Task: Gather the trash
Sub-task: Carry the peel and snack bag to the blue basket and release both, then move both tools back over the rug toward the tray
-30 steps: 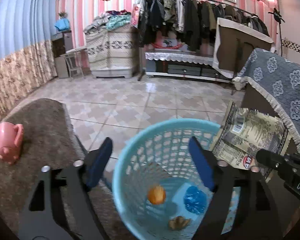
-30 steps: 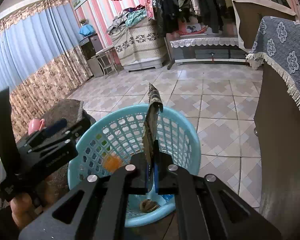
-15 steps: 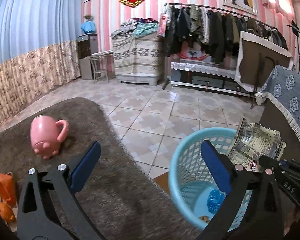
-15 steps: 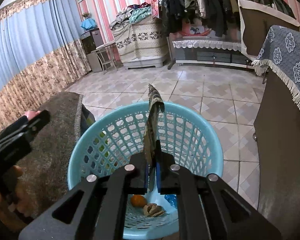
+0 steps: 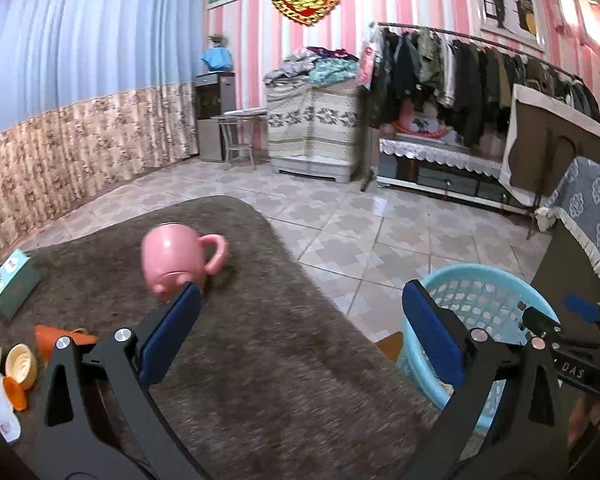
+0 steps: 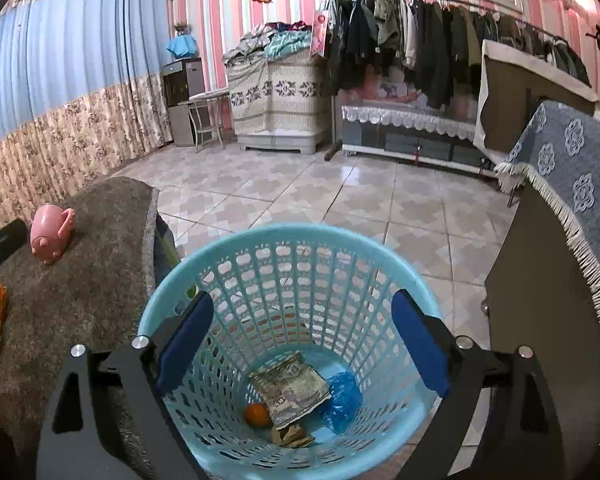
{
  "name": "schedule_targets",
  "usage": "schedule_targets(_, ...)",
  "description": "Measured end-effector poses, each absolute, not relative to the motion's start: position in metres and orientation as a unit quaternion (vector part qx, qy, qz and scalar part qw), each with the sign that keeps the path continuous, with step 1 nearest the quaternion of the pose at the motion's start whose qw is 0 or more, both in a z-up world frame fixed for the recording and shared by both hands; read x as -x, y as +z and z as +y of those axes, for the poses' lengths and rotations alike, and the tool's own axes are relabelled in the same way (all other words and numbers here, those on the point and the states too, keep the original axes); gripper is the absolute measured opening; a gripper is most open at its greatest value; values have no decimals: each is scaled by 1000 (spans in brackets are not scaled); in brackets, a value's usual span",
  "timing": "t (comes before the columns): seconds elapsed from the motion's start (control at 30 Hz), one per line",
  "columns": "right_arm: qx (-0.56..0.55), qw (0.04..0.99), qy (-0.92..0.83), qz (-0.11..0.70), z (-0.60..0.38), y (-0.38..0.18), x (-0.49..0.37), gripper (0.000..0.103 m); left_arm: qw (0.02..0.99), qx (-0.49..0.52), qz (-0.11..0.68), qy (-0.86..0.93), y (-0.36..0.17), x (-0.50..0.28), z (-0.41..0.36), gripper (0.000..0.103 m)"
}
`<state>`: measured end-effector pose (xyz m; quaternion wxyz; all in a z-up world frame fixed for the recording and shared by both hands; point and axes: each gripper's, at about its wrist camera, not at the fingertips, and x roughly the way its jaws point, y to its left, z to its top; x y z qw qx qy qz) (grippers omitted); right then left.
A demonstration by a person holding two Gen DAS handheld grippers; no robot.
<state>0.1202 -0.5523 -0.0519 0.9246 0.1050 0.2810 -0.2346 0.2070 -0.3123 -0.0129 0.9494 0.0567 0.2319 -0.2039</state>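
Note:
A light-blue plastic basket [image 6: 300,232] stands on the floor beside the brown-carpeted table [image 5: 280,360]. At its bottom lie a crumpled printed wrapper [image 6: 290,386], an orange scrap [image 6: 258,414], a blue plastic piece [image 6: 342,398] and a brown bit [image 6: 290,436]. My right gripper [image 6: 302,300] hangs over the basket, its jaws opening, with nothing between them. My left gripper [image 5: 300,292] is open and empty above the table, with the basket [image 5: 480,270] at its right. Orange and yellow scraps [image 5: 60,338] lie at the table's near left.
A pink pig-shaped mug [image 5: 176,258] lies on its side on the table, just beyond the left finger. A teal box [image 5: 12,284] sits at the far left. A cabinet under a blue-grey fringed cloth [image 6: 572,184] stands right of the basket. Tiled floor stretches beyond.
The right gripper opened and the wrapper dropped from it to the basket's bottom. The left gripper swung left, from over the basket to over the table, and spread a little wider.

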Motion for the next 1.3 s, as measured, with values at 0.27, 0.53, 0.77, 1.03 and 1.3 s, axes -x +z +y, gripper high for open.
schedule_targets(0.27,-94,946,-187,247,-519,-28,-119,95,963,-47,211,-160,10,-189,-256,97)
schedule_targets(0.53,-69,959,-133,241,-469,-21,-132,95,972,-42,206,-105,20,-171,-182,98)
schedule_targets(0.77,-51,965,-85,241,-422,-16,-145,95,976,-22,211,-55,24,-161,-108,98)
schedule_targets(1.03,-10,965,-51,256,-371,-22,-160,95,974,-5,226,10,16,-156,-36,98)
schedule_targets(1.3,-25,964,-22,263,-346,-26,-172,95,968,16,242,60,2,-154,27,98)
